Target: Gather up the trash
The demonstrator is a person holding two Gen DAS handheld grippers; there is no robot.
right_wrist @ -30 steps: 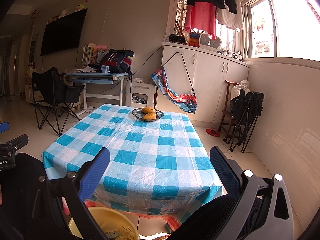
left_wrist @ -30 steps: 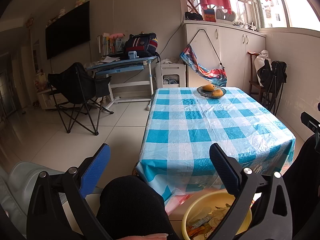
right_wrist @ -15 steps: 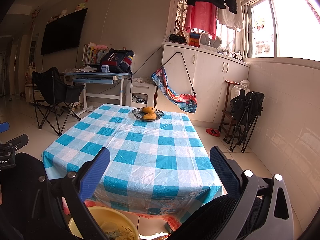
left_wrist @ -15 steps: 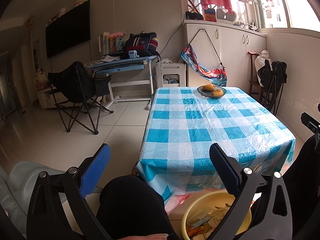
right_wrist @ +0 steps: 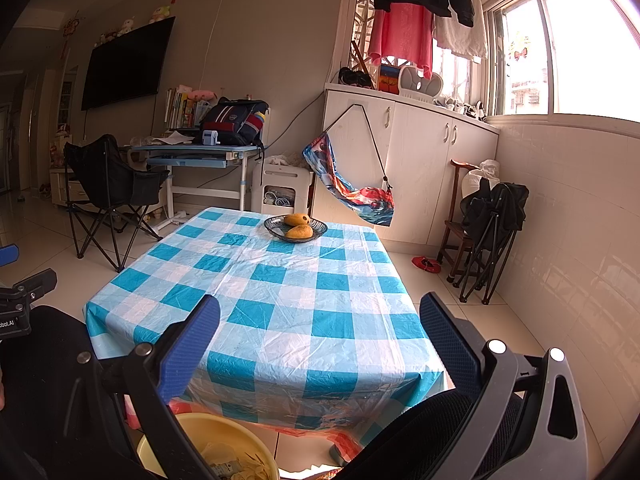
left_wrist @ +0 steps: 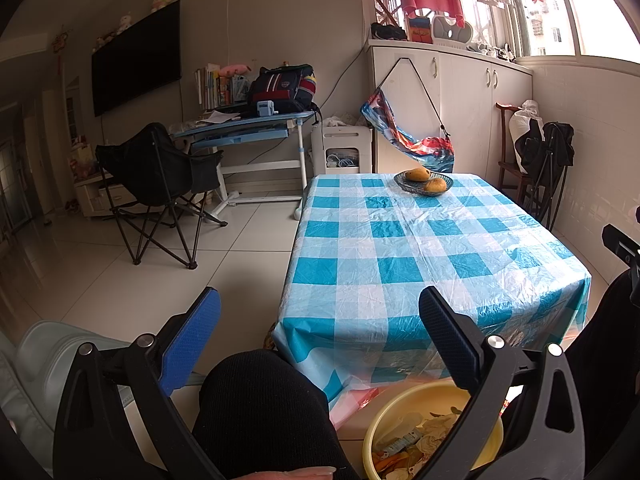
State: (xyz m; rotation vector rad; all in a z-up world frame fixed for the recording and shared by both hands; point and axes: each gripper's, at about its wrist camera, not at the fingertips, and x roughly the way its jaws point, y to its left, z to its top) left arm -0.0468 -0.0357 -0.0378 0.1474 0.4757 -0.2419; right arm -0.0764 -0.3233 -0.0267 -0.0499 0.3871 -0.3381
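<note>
- The left tool (left_wrist: pixel 320 336) hangs low over the person's dark-clad knee (left_wrist: pixel 260 412), its fingers wide apart and holding nothing.
- Just right of that knee, on the floor under the near edge of the counter (left_wrist: pixel 400 248), sits the yellow basin (left_wrist: pixel 404 412) with wrappers and scraps of trash (left_wrist: pixel 416 440) already in it.
- The checked cloth looks bare of litter; only a dish of fruit (left_wrist: pixel 424 182) stands at the far end, and that should stay put.
- The right tool (right_wrist: pixel 320 340) is likewise spread apart and empty, above the other leg.
- I judge the collecting nearly done: best to scan the cloth and floor before reaching again.
</note>
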